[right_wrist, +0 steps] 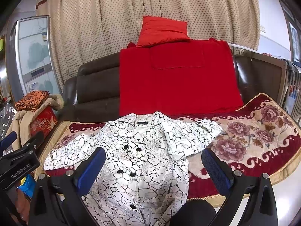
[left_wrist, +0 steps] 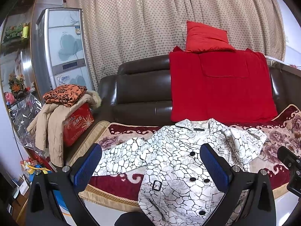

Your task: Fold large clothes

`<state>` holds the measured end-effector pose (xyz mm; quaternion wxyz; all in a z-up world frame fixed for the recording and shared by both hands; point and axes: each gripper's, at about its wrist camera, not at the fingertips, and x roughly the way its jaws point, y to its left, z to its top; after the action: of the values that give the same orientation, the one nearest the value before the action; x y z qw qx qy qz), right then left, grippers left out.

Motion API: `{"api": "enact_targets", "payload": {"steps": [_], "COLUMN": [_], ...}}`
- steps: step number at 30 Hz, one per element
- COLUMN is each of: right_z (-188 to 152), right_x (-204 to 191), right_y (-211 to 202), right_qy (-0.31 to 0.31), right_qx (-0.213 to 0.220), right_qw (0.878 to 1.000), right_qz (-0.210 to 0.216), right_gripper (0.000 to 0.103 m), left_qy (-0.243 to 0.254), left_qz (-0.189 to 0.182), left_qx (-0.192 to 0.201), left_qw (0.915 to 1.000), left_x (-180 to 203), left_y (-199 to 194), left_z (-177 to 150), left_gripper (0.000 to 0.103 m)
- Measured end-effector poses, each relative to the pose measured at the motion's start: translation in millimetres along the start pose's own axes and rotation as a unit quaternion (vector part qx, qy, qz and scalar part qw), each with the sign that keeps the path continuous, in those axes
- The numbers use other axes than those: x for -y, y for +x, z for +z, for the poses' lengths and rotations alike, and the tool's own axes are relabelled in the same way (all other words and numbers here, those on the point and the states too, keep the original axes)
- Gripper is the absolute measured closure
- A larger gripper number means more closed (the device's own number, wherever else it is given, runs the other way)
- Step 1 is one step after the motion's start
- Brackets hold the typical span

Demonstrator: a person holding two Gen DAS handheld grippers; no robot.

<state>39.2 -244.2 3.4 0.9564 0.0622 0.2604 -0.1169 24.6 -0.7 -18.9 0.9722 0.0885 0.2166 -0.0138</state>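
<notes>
White patterned coat [left_wrist: 180, 162] lies face-up, spread on the floral blanket [right_wrist: 263, 131] over the sofa; sleeves out, no fold made yet. Left tongs [left_wrist: 150, 162] and right tongs [right_wrist: 153, 167] hover spread wide, empty.

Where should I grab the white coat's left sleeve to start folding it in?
Grip the sleeve near its cuff end, coming from the left side with the left tongs. It lies flat and spread out from the coat over the blanket, so the free cuff edge probably lifts most easily and can swing across the buttoned front.
</notes>
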Motion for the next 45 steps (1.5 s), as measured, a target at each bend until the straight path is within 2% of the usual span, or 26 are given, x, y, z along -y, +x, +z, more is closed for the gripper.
{"api": "enact_targets", "payload": {"steps": [12,27,45], "right_z": [-0.6,2.5,4.5], "right_x": [0.5,3.0,-0.1], "right_y": [3.5,15.1,17.8], "right_qy": [0.000,-0.008,-0.020], "right_qx": [-0.007,-0.018,-0.017], "right_qw": [1.000,0.999,0.998], "right_qz": [0.000,-0.042,-0.049], "right_gripper": [0.000,0.000,0.000], "left_qy": [-0.001,0.009,0.014], "left_qz": [-0.002,-0.011,-0.014], "left_qx": [-0.005,-0.009,-0.013], "left_qw": [1.0000,0.9999,0.9997], "left_x": [-0.8,10.5,11.4], "left_y": [5.0,10.3,16.3], "left_z": [-3.4,-5.9,-7.2], "left_gripper": [0.000,0.000,0.000]}}
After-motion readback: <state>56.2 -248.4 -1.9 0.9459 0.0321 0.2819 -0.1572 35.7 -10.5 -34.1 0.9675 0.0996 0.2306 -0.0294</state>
